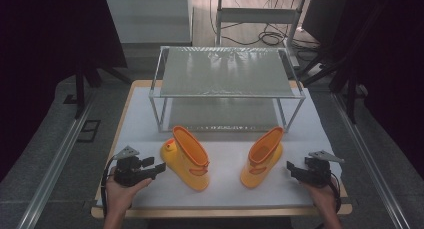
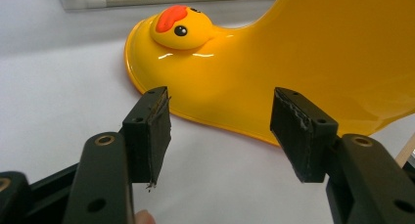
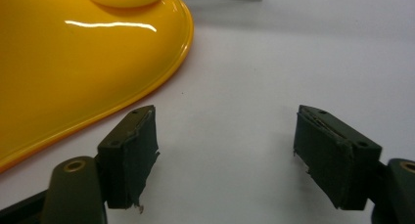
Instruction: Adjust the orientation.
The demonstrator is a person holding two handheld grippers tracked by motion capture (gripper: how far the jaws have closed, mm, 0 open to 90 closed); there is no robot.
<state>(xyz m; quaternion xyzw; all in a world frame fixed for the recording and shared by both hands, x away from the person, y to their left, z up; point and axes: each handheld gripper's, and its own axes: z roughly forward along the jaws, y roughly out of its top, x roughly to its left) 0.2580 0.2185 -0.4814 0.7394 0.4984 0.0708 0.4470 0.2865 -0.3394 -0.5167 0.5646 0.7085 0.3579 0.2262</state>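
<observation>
- White sheet covers the table (image 1: pixel 220 189); wooden edge shows along the near side.
- Metal-framed rack (image 1: pixel 226 74) stands at the far half of the table, mesh shelf on top, thin legs on the white sheet.
- Two yellow rubber boots with orange rims stand near the rack's front, well apart from each other.
- Left boot (image 1: pixel 186 158): toe points left and carries a duck face with an orange beak, seen close in the left gripper view (image 2: pixel 274 62); shaft leans right.
- Right boot (image 1: pixel 261 158): toe toward the near edge, shaft leaning right and away; its glossy toe fills the upper left of the right gripper view (image 3: pixel 73 62).
- Left gripper (image 1: pixel 154 166), in the person's hand at the near left: jaws spread wide, nothing between them, tips just short of the left boot's toe edge (image 2: pixel 220 131).
- Right gripper (image 1: pixel 291 168), at the near right: jaws likewise wide apart and empty over bare white sheet (image 3: pixel 225 150), just beside the right boot.
</observation>
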